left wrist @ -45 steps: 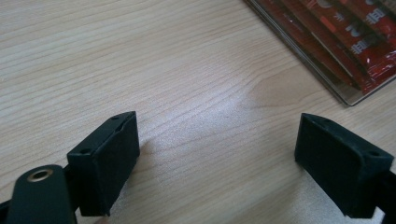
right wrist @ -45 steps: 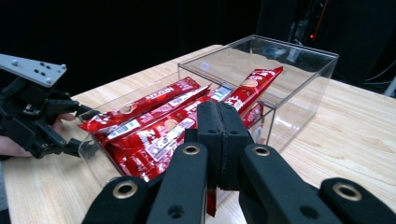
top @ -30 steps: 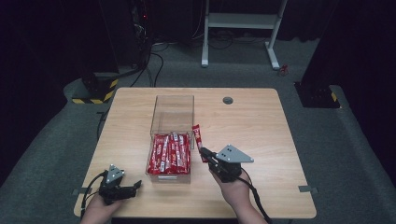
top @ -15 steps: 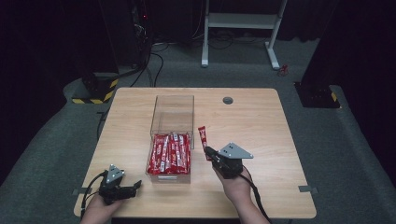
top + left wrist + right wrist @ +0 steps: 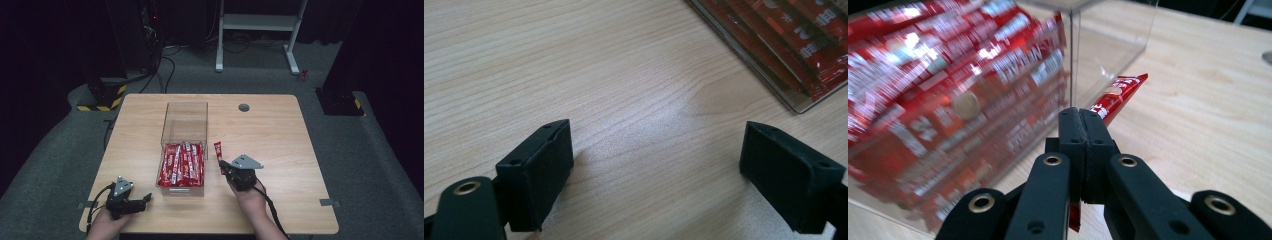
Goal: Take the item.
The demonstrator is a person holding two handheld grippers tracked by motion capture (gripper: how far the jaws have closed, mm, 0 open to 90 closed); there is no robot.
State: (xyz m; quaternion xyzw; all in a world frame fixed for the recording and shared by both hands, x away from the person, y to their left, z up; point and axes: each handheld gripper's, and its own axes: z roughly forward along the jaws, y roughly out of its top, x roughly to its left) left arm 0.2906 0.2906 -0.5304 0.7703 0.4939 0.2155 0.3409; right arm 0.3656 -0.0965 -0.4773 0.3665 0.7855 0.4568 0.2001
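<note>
Where the high view looks down on the scene, a light wooden table (image 5: pixel 280 135) occupies the centre, standing on grey carpet. On the table rests a clear plastic box (image 5: pixel 184 120), long and open-topped, its near half packed with red sachets (image 5: pixel 181 164) lying side by side; its far half is bare. Through the clear wall in the right gripper view, the same sachets (image 5: pixel 943 85) appear blurred and close to the lens. The right gripper (image 5: pixel 223 165), held in the person's right hand (image 5: pixel 250 194), lies just right of the box, its jaws pressed together on a single red sachet (image 5: pixel 218 150) that points away from the person, outside the box and beside its right wall. In the right gripper view, that sachet (image 5: pixel 1118 95) projects beyond the closed jaws, tilted above the tabletop. The left gripper (image 5: pixel 145 199), held in the left hand (image 5: pixel 104 226), sits near the table's front left corner, apart from the box; the left gripper view shows its jaws spread wide over bare wood, holding nothing.
</note>
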